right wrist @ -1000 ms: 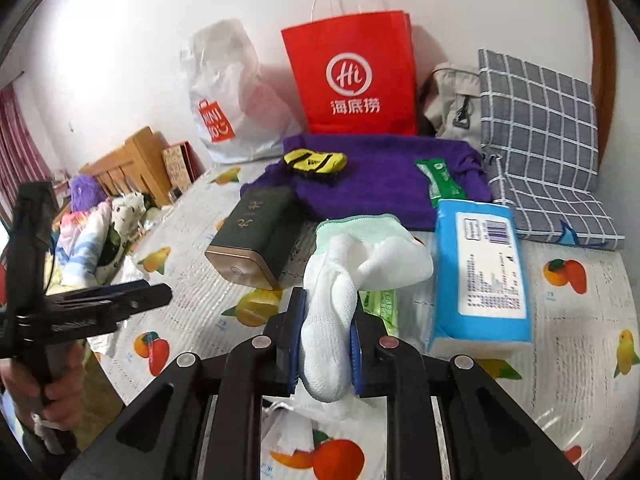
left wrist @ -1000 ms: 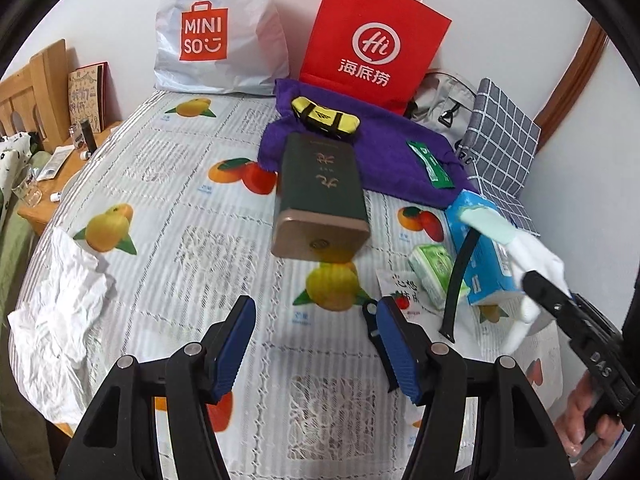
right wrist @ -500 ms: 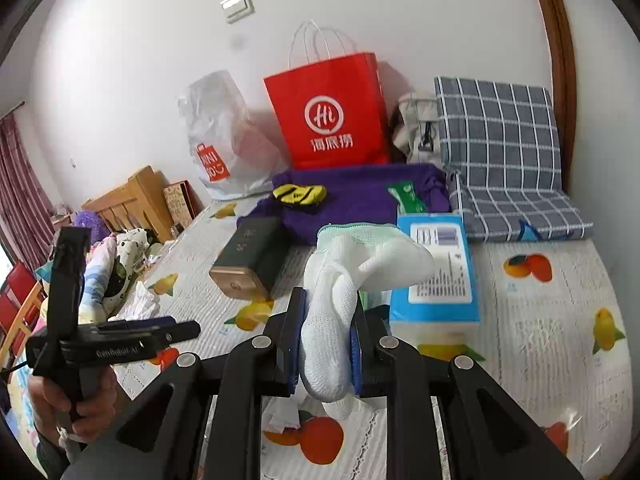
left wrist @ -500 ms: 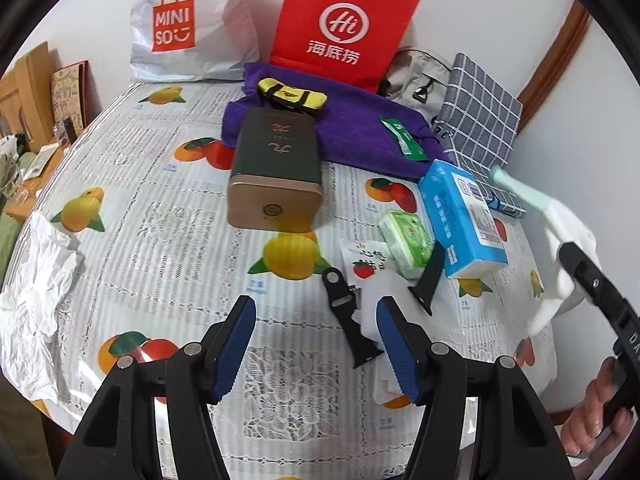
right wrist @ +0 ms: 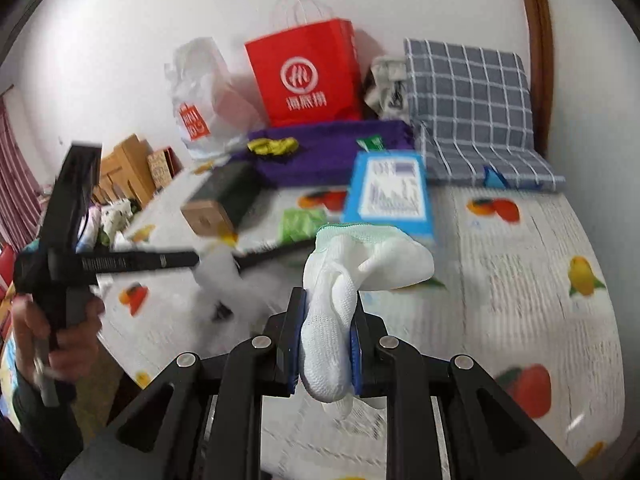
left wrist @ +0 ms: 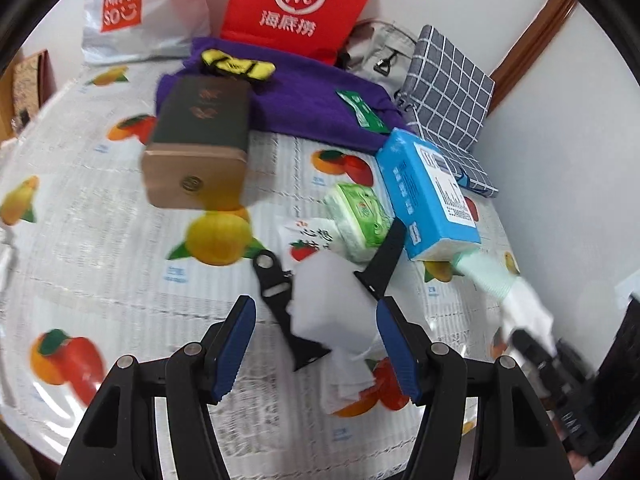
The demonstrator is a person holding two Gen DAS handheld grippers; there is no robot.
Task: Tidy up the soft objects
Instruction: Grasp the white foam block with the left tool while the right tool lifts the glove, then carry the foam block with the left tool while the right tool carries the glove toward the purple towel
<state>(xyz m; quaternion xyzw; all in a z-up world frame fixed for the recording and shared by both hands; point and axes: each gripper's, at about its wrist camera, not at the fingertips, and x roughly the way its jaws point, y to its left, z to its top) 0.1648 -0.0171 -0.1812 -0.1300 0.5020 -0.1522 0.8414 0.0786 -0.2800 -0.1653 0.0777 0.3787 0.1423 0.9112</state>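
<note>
At lower centre of the right wrist frame, the right gripper (right wrist: 324,350) stays clamped on the white knitted sock with a mint-green cuff (right wrist: 352,264); the left gripper (left wrist: 314,344), jaws apart and empty, has advanced over the white foam block (left wrist: 330,300); the fruit-print tablecloth (left wrist: 100,240) lies bare at left, its near edge close below.

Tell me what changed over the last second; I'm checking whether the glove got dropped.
Nothing was dropped. The right gripper stays shut on the white glove while carrying it back from the blue tissue box. The left gripper, open and empty throughout, has closed in on the white sponge and the black strap. The items on the table did not shift.
</note>
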